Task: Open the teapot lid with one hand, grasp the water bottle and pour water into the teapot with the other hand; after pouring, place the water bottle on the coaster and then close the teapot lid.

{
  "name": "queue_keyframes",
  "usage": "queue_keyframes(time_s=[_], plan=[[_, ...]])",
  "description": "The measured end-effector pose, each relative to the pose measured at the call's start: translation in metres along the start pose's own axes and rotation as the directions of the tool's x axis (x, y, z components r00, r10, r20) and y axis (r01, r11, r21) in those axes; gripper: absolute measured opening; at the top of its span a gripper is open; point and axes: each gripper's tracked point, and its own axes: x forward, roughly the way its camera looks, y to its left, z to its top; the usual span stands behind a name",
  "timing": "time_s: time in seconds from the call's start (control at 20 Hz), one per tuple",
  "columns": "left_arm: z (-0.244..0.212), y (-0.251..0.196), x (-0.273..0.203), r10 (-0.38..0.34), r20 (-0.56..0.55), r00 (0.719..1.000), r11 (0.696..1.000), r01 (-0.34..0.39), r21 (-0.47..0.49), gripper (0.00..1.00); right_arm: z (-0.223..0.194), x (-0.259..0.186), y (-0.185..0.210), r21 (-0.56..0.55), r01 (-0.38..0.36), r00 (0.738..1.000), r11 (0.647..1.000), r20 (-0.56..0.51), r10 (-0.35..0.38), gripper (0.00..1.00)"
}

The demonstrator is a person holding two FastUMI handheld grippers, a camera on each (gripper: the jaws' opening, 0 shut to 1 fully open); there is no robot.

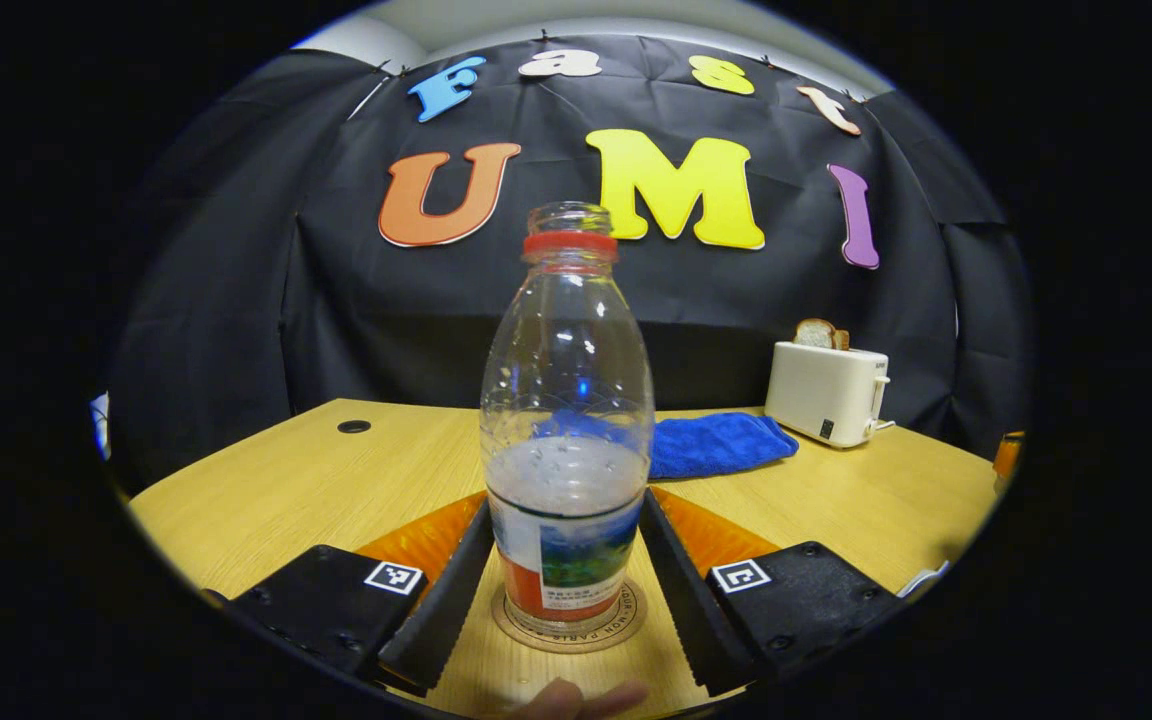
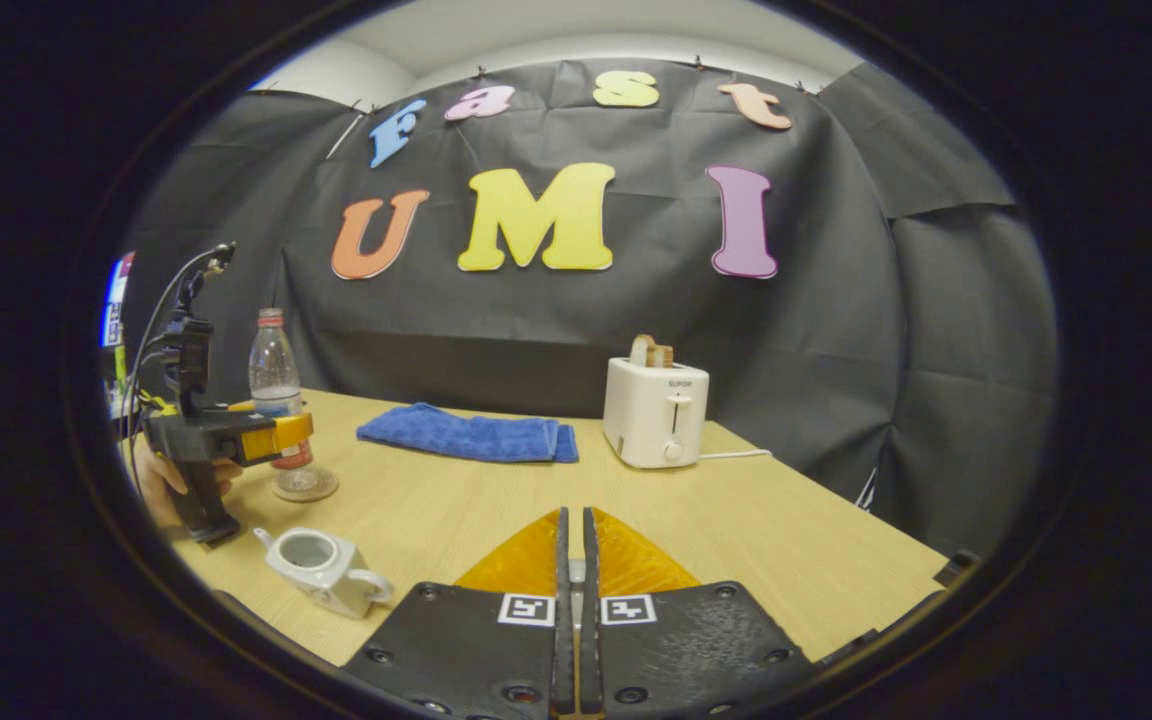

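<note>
A clear water bottle (image 1: 566, 400) with a red neck ring and no cap stands upright on a round coaster (image 1: 568, 625), about a third full. My left gripper (image 1: 566, 500) is shut on its lower body, one finger against each side. From the right gripper view the same bottle (image 2: 274, 375), coaster (image 2: 306, 487) and left gripper (image 2: 281, 437) sit at the far left. In front of them a white teapot (image 2: 321, 570) stands with its mouth uncovered. My right gripper (image 2: 573, 520) hangs above the table, shut, with a pale sliver of the lid in the thin gap.
A folded blue cloth (image 2: 466, 435) lies at the back of the wooden table (image 2: 736, 540). Beside it stands a white toaster (image 2: 656, 415) with bread in it. A hand (image 2: 161, 480) holds the left gripper's handle near the table's left edge.
</note>
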Motion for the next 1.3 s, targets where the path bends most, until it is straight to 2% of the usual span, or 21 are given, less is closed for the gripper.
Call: queue_keyframes(time_s=[0.45,0.55,0.8,1.05,1.3], plan=[[0.002,-0.006,-0.013,-0.011,0.006,1.000,1.000,0.011,0.016,0.93,-0.003,-0.006,0.022,-0.027,-0.035,0.999,0.999,0.003,0.036,0.02],[0.003,0.001,-0.020,0.024,0.022,0.999,0.998,-0.025,0.049,0.93,-0.003,-0.007,0.030,-0.034,-0.043,0.999,0.998,0.004,0.044,0.02],[0.000,-0.004,-0.048,0.003,0.048,0.999,0.999,-0.005,0.044,0.92,0.000,-0.014,0.050,-0.061,-0.067,0.997,0.996,0.023,0.069,0.02],[0.007,0.007,-0.087,0.050,0.127,0.991,0.998,-0.052,0.016,0.92,-0.001,-0.023,0.070,-0.079,-0.089,0.995,0.993,0.033,0.092,0.02],[0.017,0.026,-0.127,0.128,0.134,0.983,0.991,-0.131,0.013,0.92,0.003,-0.032,0.096,-0.106,-0.134,0.989,0.985,0.049,0.140,0.02]])
